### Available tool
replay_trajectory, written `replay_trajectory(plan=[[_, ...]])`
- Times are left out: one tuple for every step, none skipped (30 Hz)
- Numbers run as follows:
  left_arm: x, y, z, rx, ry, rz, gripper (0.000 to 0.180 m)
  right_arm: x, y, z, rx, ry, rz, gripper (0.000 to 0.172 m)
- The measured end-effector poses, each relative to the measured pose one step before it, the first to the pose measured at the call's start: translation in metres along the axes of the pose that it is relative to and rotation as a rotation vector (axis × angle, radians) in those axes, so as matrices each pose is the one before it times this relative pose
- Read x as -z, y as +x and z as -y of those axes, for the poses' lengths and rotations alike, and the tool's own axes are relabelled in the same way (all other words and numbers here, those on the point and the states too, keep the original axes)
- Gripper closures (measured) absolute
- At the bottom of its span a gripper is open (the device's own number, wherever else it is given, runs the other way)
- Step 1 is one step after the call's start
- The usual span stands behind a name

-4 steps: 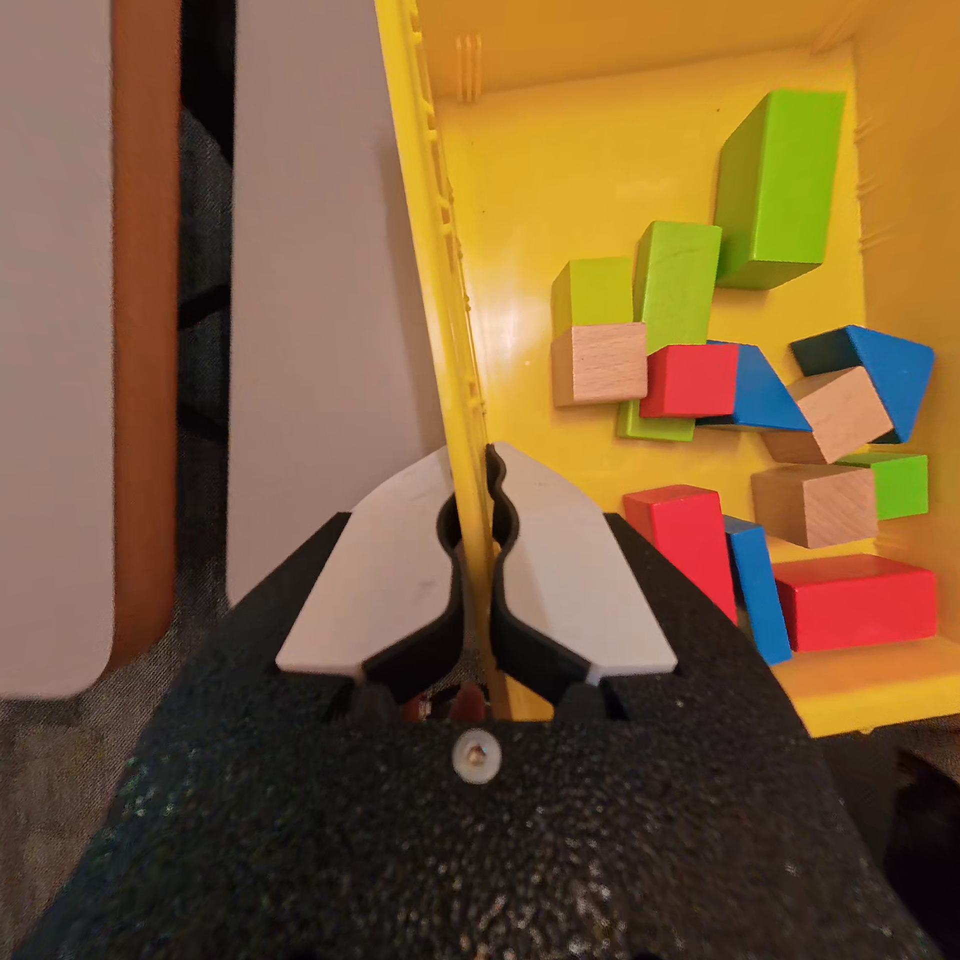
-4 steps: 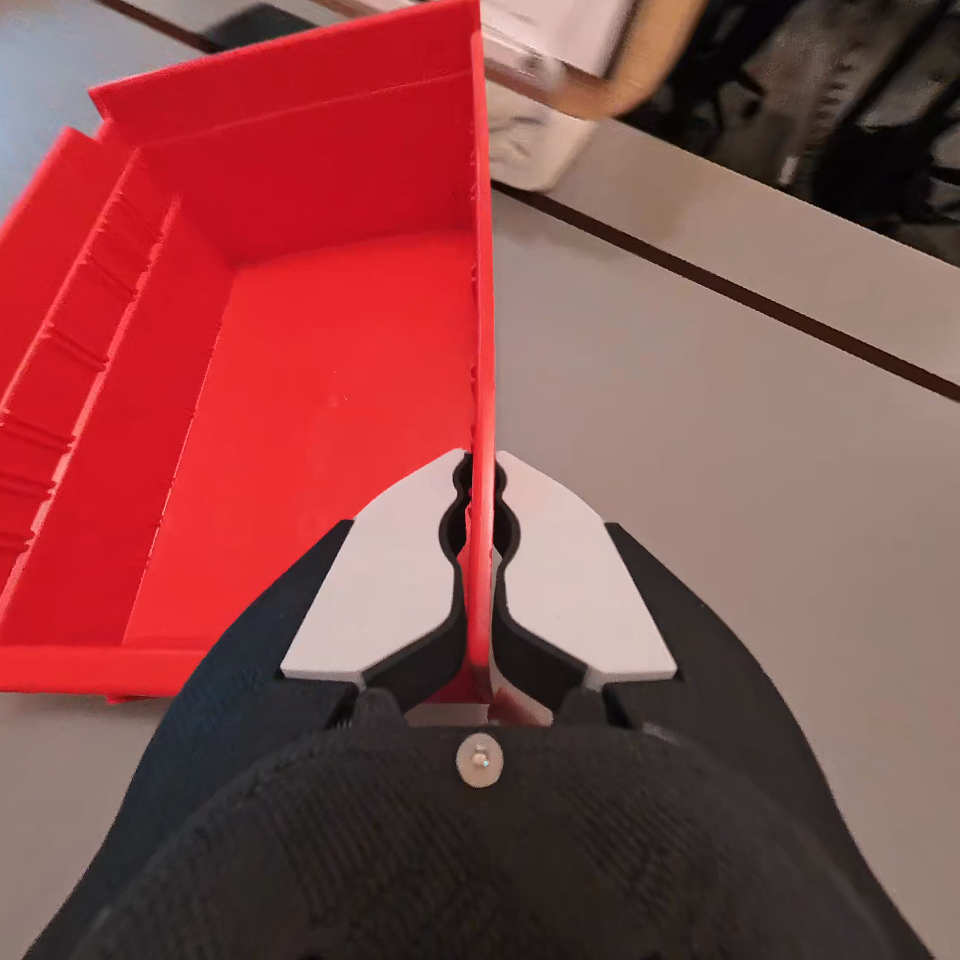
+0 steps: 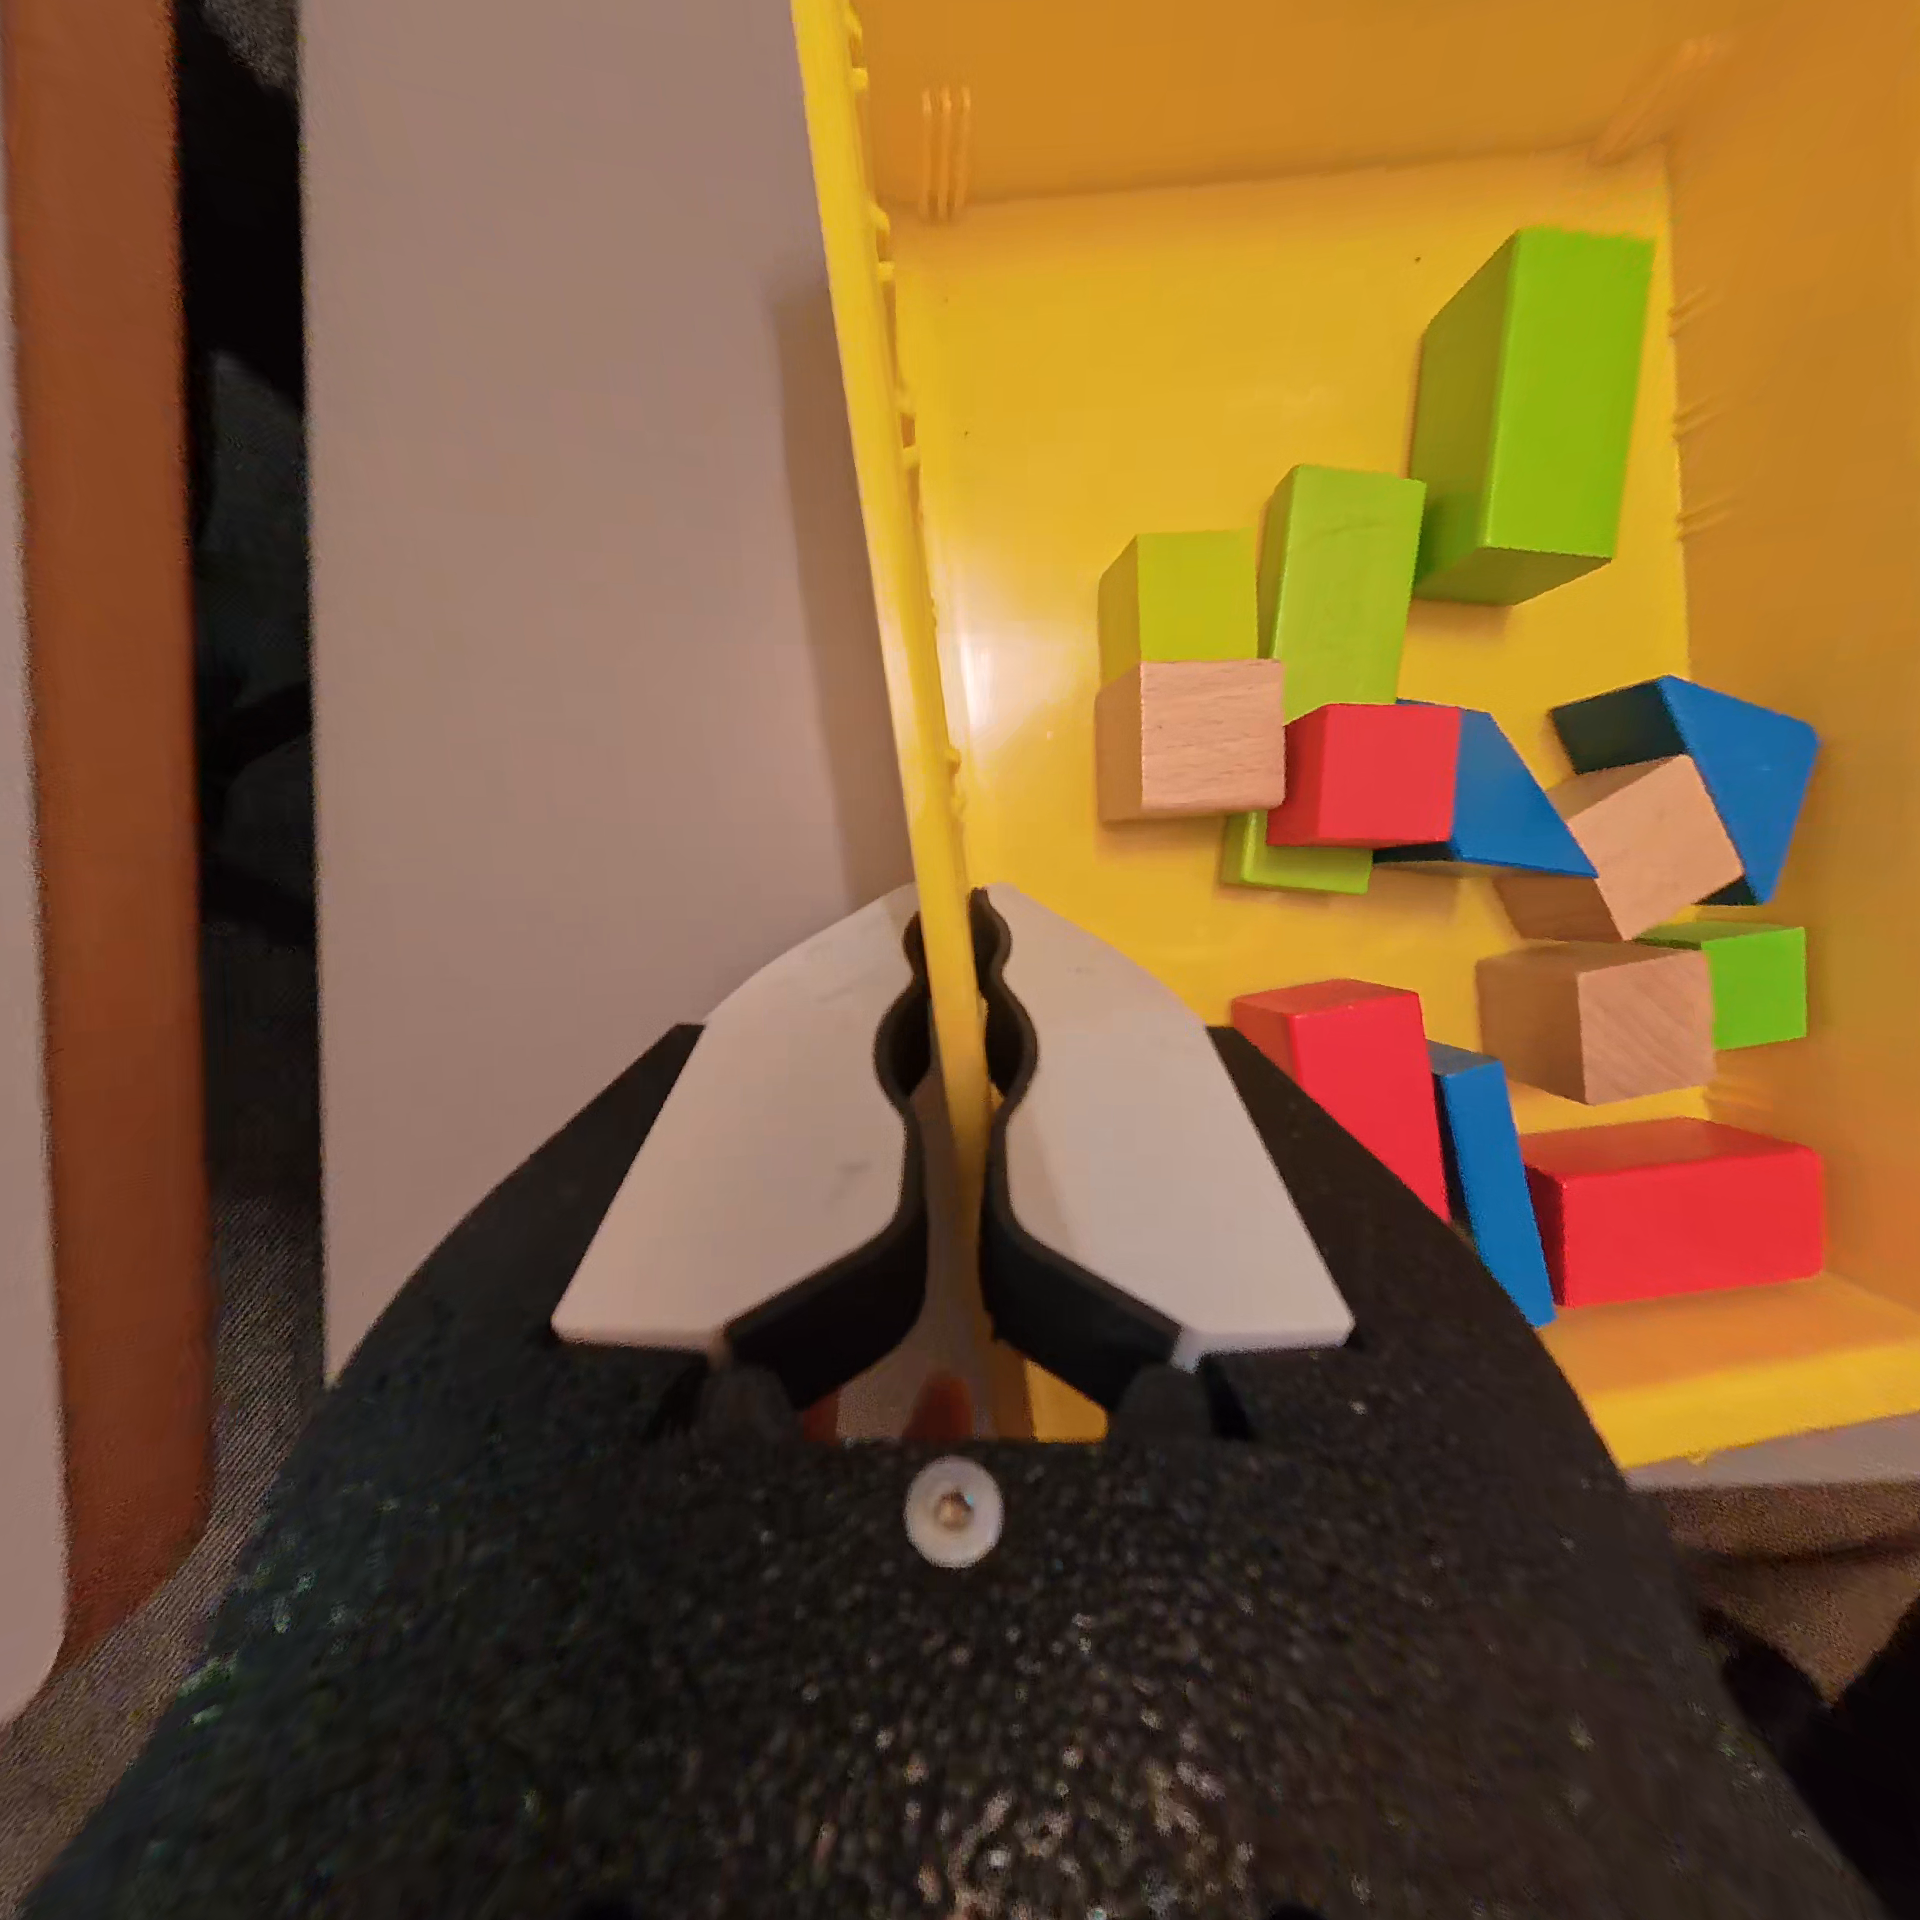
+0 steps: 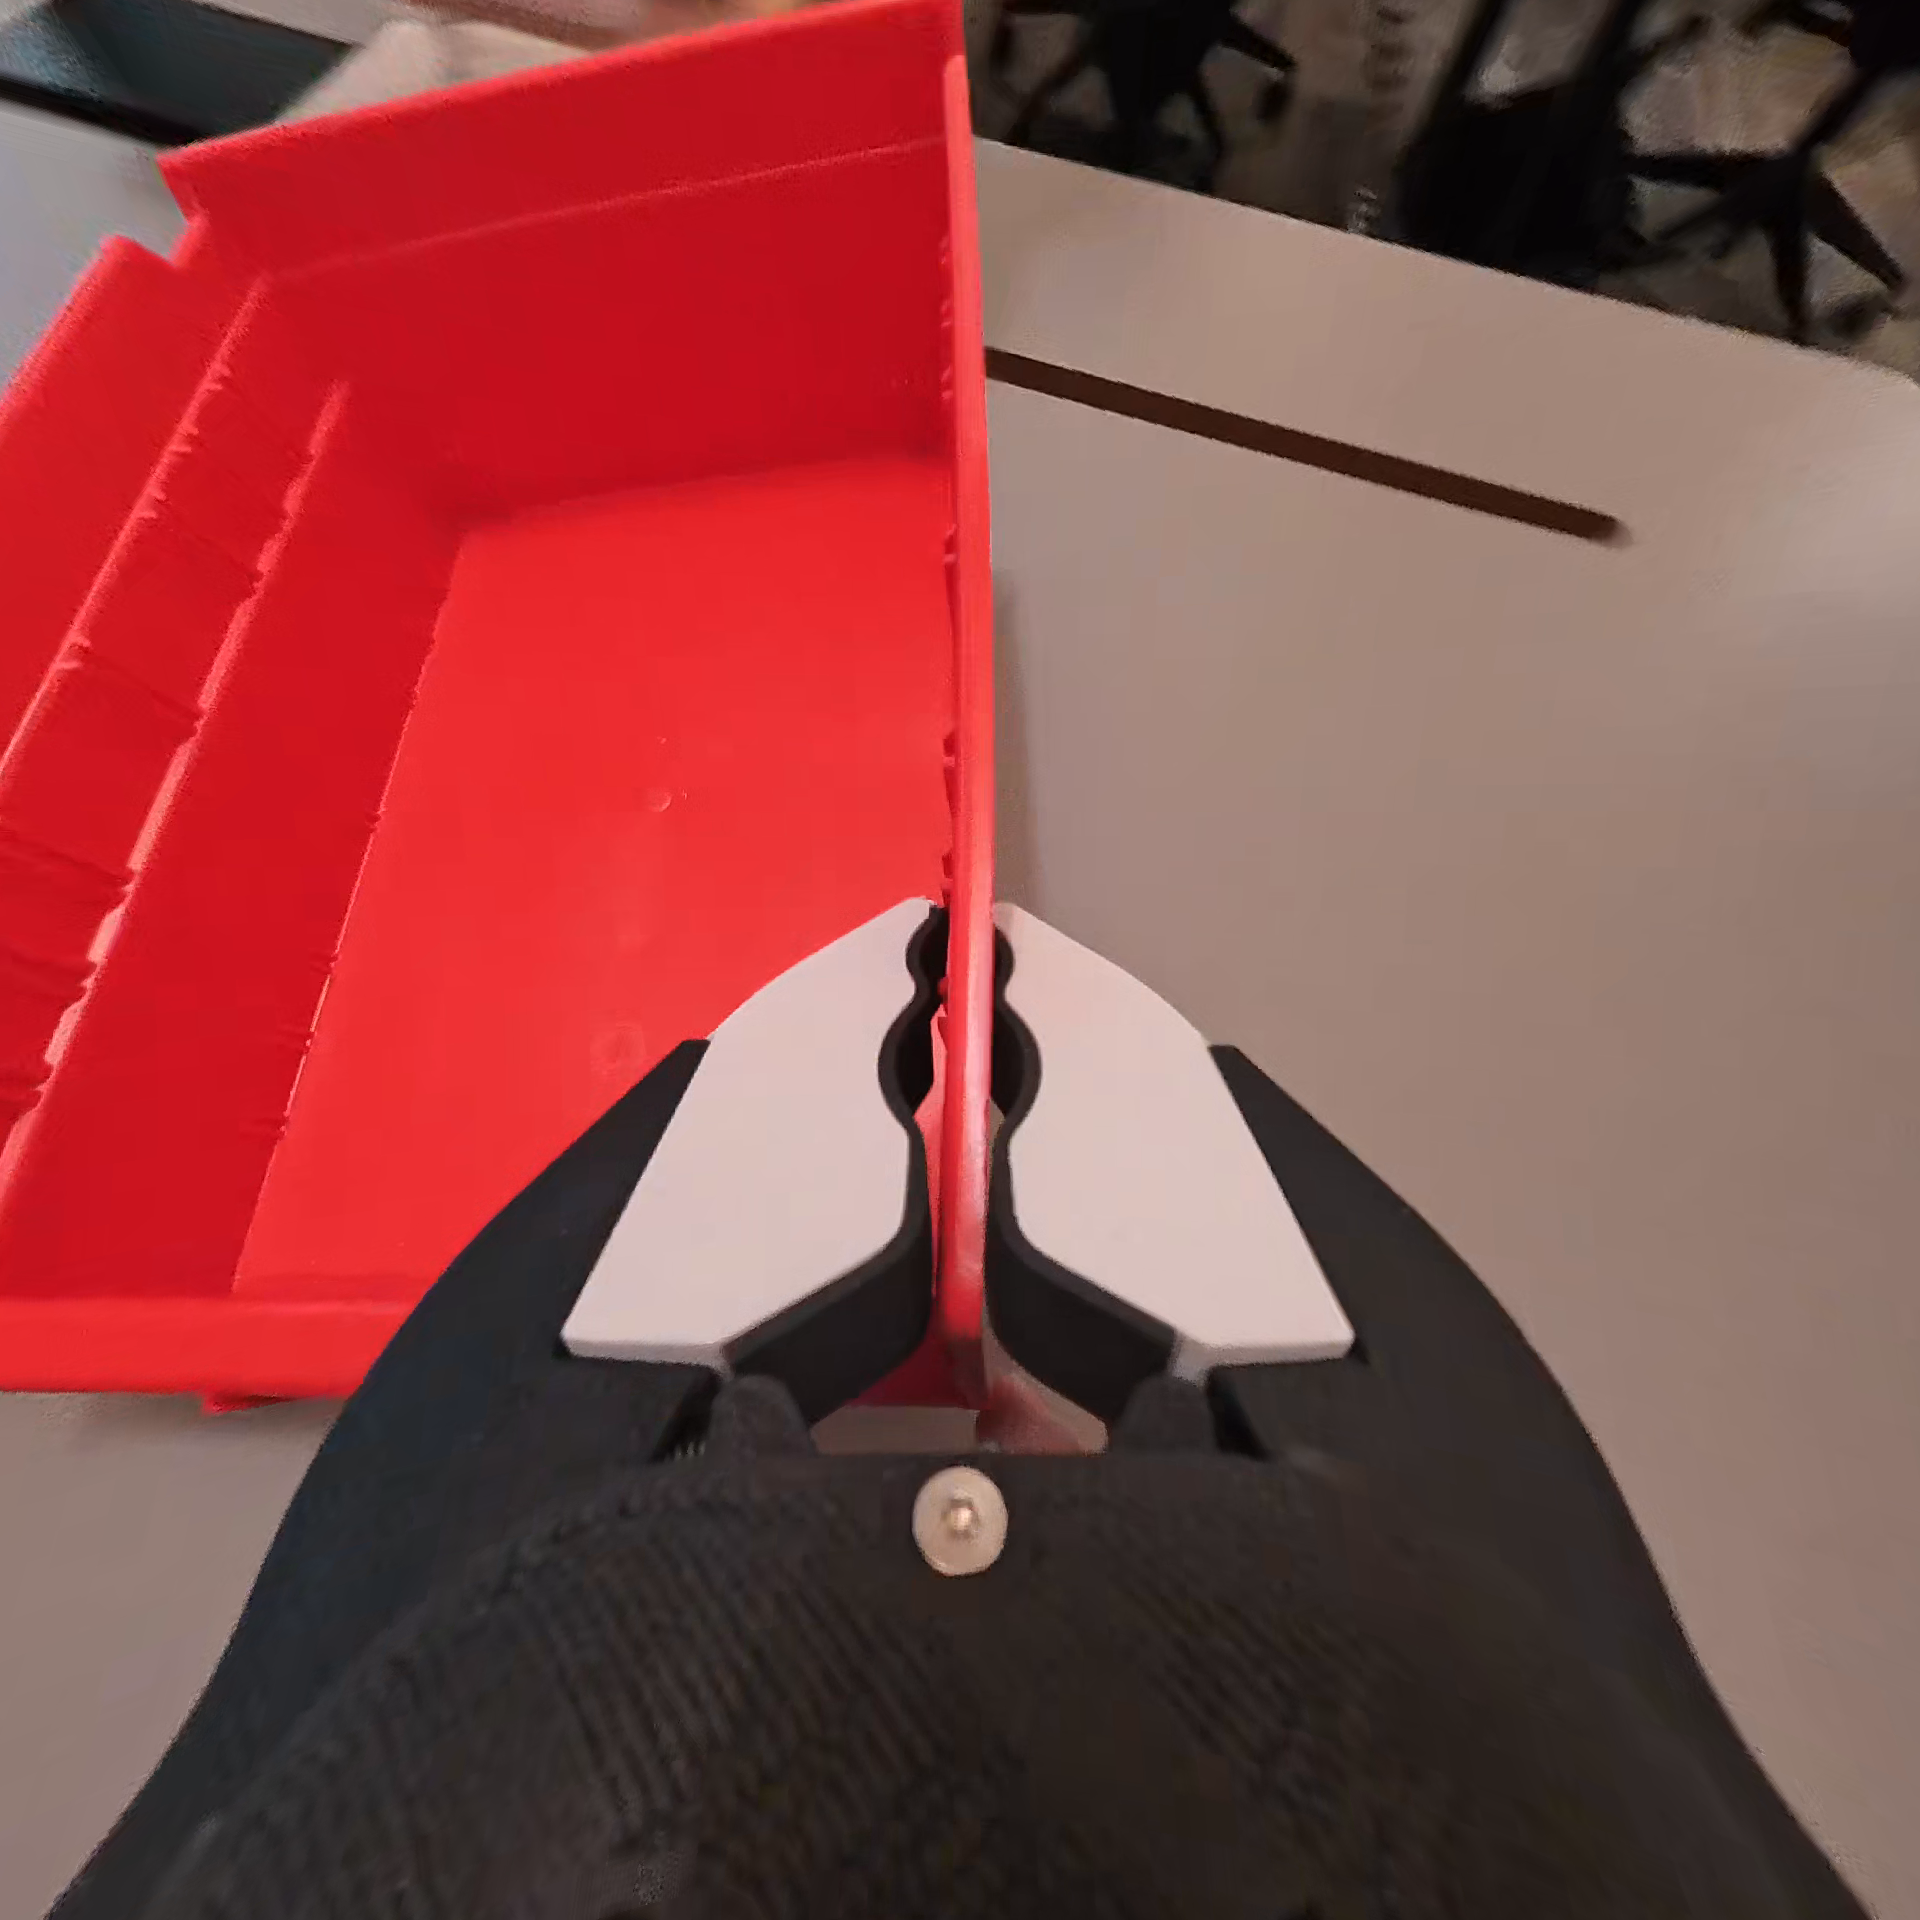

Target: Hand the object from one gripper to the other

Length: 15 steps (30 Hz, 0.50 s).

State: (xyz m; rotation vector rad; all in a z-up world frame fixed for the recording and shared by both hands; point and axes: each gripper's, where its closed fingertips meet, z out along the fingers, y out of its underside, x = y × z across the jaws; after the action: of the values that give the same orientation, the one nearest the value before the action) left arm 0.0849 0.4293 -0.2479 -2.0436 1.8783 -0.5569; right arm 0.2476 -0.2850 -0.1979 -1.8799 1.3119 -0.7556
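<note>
My left claw (image 3: 951, 935) clamps the yellow plastic bin's wall (image 3: 894, 416); my right claw (image 4: 966, 935) clamps the empty red plastic bin's wall (image 4: 966, 520). Painted wooden blocks (image 3: 1455, 831) right of my left claw lie ungrasped; no handover begun, I judge.

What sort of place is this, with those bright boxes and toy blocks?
Probably an office or meeting room used as a workspace. Grey tables stand side by side, dark office chairs crowd behind them, and the floor is grey carpet. The yellow bin of wooden blocks looks brought in.
</note>
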Motion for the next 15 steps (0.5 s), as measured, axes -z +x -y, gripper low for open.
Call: replay_trajectory(plan=[[-0.00719,0.00703,0.01186,-0.0018,0.0045,-0.0163,0.176,0.00315,0.02319,-0.00723,-0.0471,0.0,-0.027,0.167],[-0.0076,0.00647,0.01187,-0.0054,0.0022,-0.0134,0.176,0.00198,0.02263,-0.0056,-0.0386,-0.0008,-0.0307,0.167],[-0.00758,0.0058,0.01204,-0.009,0.0009,-0.0097,0.176,0.00023,0.02217,-0.0045,-0.0298,-0.0002,-0.0369,0.167],[-0.00752,0.0052,0.01184,-0.0101,-0.001,-0.0063,0.176,-0.00111,0.01923,-0.00446,-0.0379,-0.0068,-0.0277,0.167],[-0.00741,0.0045,0.0117,-0.0104,-0.0019,-0.004,0.176,-0.00148,0.01612,-0.0037,-0.0254,-0.0147,-0.0225,0.167],[-0.0071,0.00395,0.01154,-0.0078,-0.0009,-0.0041,0.176,-0.00249,0.01446,-0.00104,-0.0072,-0.0032,-0.0242,0.167],[-0.00689,0.00333,0.01134,-0.0051,0.0004,-0.0041,0.176,-0.00352,0.01197,-0.00001,-0.0162,0.002,-0.0132,0.167],[-0.0066,0.0028,0.01082,-0.006,0.0003,-0.0019,0.176,-0.00333,0.00842,-0.0003,-0.0276,-0.0062,0.003,0.167],[-0.00641,0.00224,0.01049,-0.0098,0.001,-0.0002,0.176,-0.00331,0.00727,0.00063,-0.005,-0.0066,-0.0042,0.167],[-0.0062,0.00189,0.01057,-0.0129,0.0053,-0.0012,0.176,-0.00383,0.00633,0.00212,0.0084,0.0029,-0.0044,0.167],[-0.00597,0.00183,0.01003,-0.0051,0.0068,-0.0043,0.176,-0.00472,0.00387,0.00201,-0.0113,0.0015,0.0124,0.167],[-0.00556,0.00169,0.00834,0.0081,0.0019,-0.0051,0.176,-0.00562,0.00392,0.00111,-0.0175,-0.0059,0.0094,0.167],[-0.00476,0.0013,0.00749,0.0093,0.001,-0.0007,0.176,-0.00636,0.00397,0.00088,-0.0124,-0.0052,0.0077,0.167],[-0.00423,0.00092,0.00716,-0.0009,0.0038,0.0054,0.176,-0.00563,0.00309,0.00147,-0.0234,0.0005,0.0122,0.167],[-0.00403,0.00047,0.0067,-0.0076,0.0037,0.0092,0.176,-0.00461,0.00301,0.00292,-0.0199,0.0079,0.004,0.167]])
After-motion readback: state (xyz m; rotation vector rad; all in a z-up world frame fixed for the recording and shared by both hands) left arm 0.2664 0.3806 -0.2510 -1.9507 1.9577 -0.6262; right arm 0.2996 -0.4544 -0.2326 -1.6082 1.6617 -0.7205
